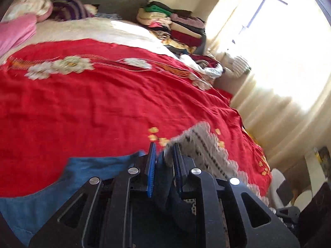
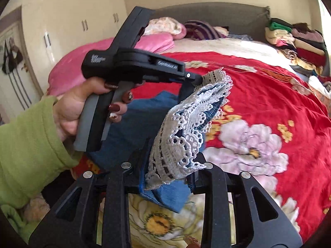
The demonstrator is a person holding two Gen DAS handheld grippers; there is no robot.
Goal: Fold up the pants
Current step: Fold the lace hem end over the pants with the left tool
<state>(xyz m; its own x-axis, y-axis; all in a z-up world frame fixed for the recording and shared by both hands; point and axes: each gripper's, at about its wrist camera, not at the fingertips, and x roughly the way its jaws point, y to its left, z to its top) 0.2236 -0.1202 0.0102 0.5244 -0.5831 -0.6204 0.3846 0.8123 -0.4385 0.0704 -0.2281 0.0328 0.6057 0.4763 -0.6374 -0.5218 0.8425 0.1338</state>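
On the left, a hand [image 2: 82,107] in a green sleeve [image 2: 26,150] holds the left gripper [image 2: 195,80]. Its claw is pinched on the lace hem [image 2: 182,138] of the blue pants [image 2: 132,128]. The left wrist view shows this too: the blue pads [image 1: 151,173] have blue cloth squeezed between them, and the lace hem [image 1: 206,144] sits just beside them.

In the middle, the pants hang above the red blanket [image 2: 269,95] on the bed. The hem is bunched up between the two grippers.

The right gripper [image 2: 167,177] is at the bottom. Its claw is clamped on the pants too, with lace and blue cloth spilling over it.

On the right, a pile of folded clothes [image 2: 298,41] sits near the headboard [image 2: 227,18].
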